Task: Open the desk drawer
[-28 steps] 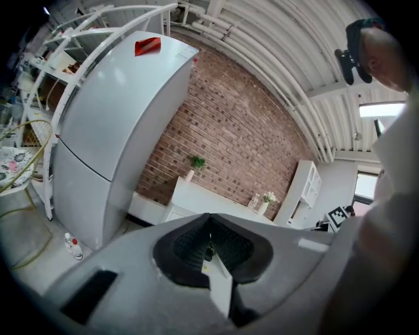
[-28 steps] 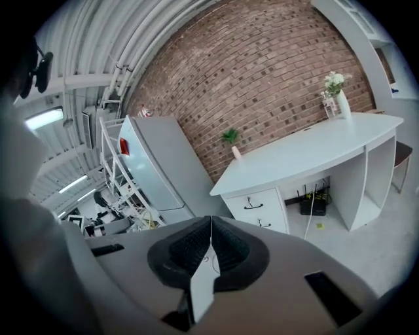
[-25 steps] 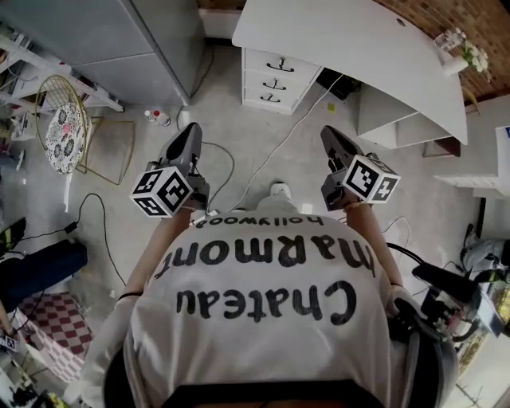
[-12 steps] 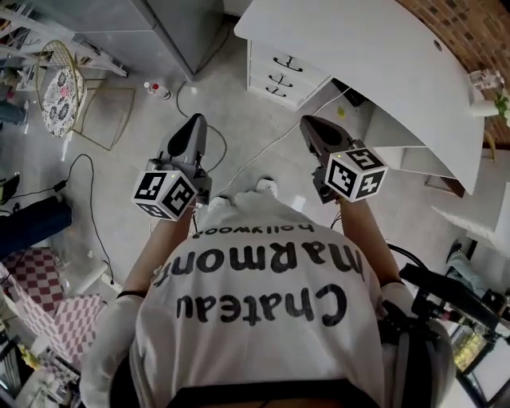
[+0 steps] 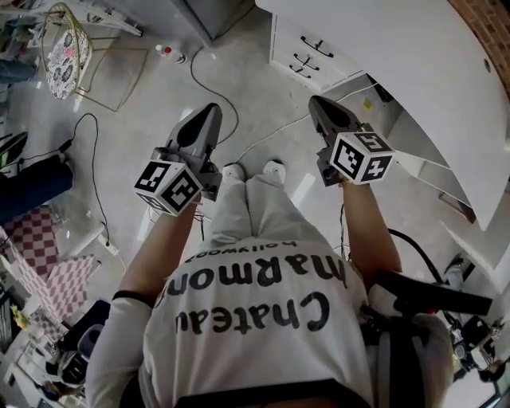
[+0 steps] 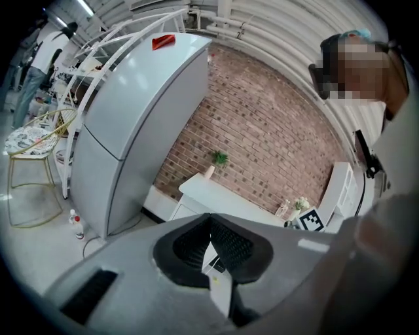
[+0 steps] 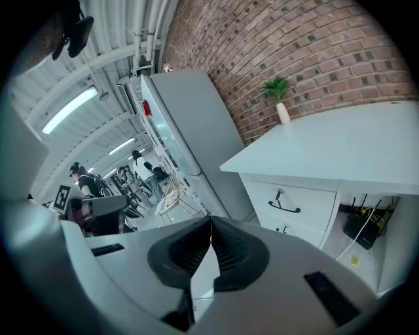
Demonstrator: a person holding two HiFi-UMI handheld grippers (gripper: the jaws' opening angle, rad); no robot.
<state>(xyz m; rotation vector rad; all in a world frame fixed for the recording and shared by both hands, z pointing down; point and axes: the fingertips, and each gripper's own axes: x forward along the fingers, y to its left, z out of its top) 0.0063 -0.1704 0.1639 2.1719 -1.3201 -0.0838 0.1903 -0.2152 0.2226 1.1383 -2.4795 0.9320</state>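
**Both grippers closed and empty, well apart from the shut drawers**

Two grippers are being held out in front of the person. The left gripper [image 5: 211, 111] and the right gripper [image 5: 319, 103] are each being shown in their own views with the jaws pressed together and nothing between them.

Three white drawers [image 5: 307, 57], each with one curved black handle, are being seen stacked under the left end of the white desk [image 5: 414, 64]. All three are shut.

A stretch of bare grey floor [image 5: 239, 72] is lying open between the grippers and the drawers, crossed by one white cable [image 5: 275, 133]. The desk's long curved edge is overhanging to the right of the right gripper. One grey refrigerator [image 5: 211, 12], two small bottles [image 5: 169, 52] and one gold wire chair [image 5: 68, 48] are standing off to the left.
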